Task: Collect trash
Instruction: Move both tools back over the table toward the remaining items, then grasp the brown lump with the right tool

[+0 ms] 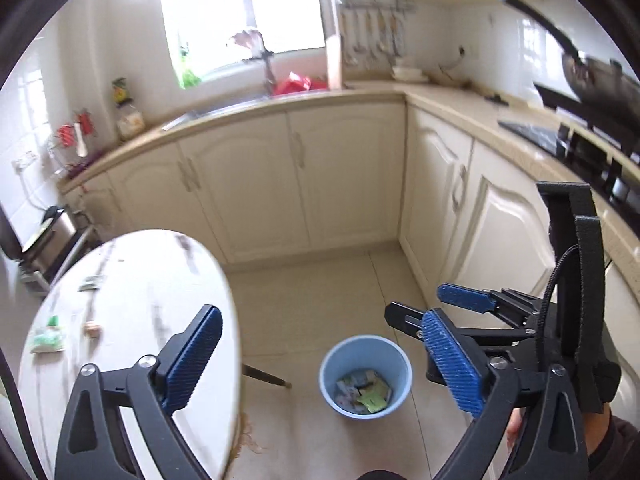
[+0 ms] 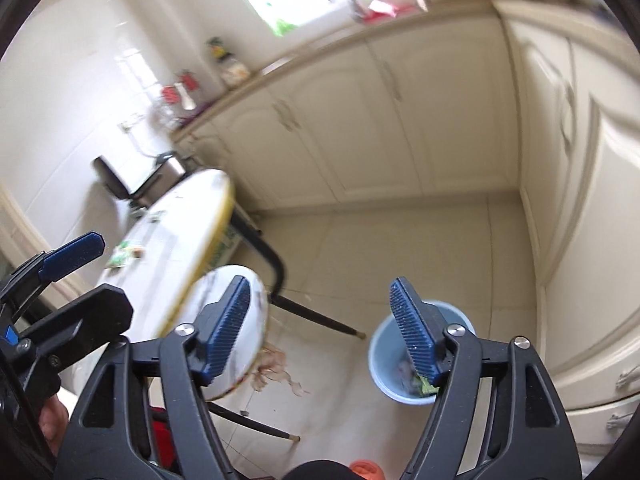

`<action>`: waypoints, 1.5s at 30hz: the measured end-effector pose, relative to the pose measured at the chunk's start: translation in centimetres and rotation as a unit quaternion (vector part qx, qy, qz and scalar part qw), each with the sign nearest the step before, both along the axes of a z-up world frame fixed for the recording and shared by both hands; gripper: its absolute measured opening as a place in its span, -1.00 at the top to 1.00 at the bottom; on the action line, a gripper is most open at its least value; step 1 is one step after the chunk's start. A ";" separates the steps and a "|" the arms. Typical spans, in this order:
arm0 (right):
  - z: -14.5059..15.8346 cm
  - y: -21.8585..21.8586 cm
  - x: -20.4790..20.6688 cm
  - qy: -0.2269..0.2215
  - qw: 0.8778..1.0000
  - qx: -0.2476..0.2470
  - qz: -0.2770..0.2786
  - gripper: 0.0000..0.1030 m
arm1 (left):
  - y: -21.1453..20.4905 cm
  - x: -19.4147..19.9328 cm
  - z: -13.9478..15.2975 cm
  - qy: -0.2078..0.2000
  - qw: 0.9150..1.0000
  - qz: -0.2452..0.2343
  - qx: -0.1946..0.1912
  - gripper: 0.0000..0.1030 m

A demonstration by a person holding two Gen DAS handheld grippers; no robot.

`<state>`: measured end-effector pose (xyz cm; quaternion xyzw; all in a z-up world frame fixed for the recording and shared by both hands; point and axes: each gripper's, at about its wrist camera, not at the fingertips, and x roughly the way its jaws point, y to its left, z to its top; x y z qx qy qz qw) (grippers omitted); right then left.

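Note:
A light blue bin [image 1: 333, 380] stands on the tiled floor, with wrappers [image 1: 362, 394] lying in its bottom. My left gripper [image 1: 322, 314] hangs open above it, its blue pads wide apart and nothing between them. Beside it to the right, my right gripper [image 1: 416, 300] is open too. In the right wrist view the right gripper [image 2: 318, 282] is empty, with the bin [image 2: 382, 364] behind its right finger. A green packet [image 1: 46, 340] and small scraps [image 1: 92, 282] lie on the round white table [image 1: 132, 360].
Cream cabinets [image 1: 320, 184] line the back and right walls, with a stove and pan [image 1: 592, 80] on the right counter. A smaller round marble top [image 2: 256, 320] sits below the table edge. Brown scraps [image 2: 276, 372] litter the floor near dark table legs [image 2: 316, 314].

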<state>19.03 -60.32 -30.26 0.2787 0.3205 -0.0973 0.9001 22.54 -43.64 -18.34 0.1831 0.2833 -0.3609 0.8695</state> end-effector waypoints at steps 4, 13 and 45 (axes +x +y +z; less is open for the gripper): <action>3.7 4.3 2.3 -0.014 0.998 -0.034 0.049 -0.54 | 5.9 -0.4 0.8 -0.013 0.999 0.044 -0.014 -0.98; 7.3 14.8 11.6 0.004 0.982 -0.088 0.170 -0.61 | 18.8 3.1 0.9 -0.015 0.981 0.192 0.002 -0.98; -1.7 25.2 33.0 0.103 0.925 -0.139 0.339 0.52 | 31.6 29.6 -4.9 0.156 0.915 0.370 -0.046 -0.98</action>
